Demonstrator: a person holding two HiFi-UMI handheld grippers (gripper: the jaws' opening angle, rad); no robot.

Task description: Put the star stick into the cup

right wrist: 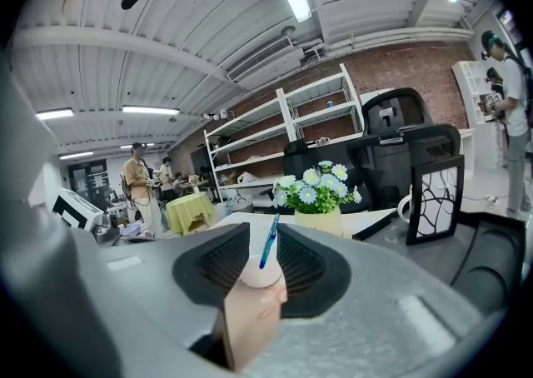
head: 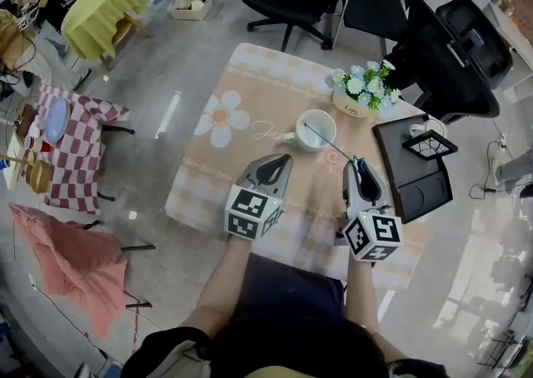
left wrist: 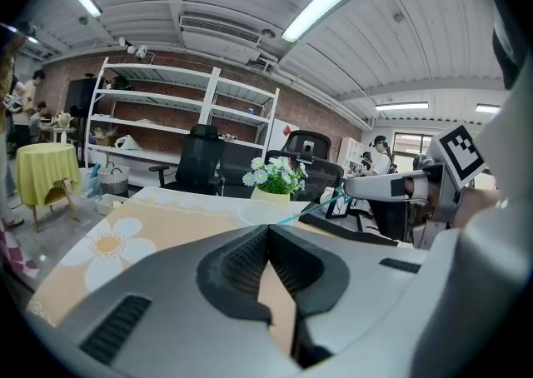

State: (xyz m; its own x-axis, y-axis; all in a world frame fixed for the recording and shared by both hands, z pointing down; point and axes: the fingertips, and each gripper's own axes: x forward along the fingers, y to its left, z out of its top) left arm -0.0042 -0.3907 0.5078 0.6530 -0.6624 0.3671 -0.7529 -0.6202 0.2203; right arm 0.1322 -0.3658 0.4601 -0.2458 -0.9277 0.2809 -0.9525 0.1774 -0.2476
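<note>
Head view, right tongs (head: 356, 165) clamp star stick (head: 330, 143) into cup (head: 318, 140), left tongs (head: 279, 161) closed

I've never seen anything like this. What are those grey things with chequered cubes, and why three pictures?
No robot here: a person holds a grasping tool in each hand; the patterned cubes are part of them. One picture comes from a camera on the person's head, looking down; the other two from cameras riding on the tools. On the cloth-covered table stand a white cup, a pot of flowers and a black tray. The right tool grips the thin star stick, whose far end reaches the cup. The left tool is shut and empty.
</note>
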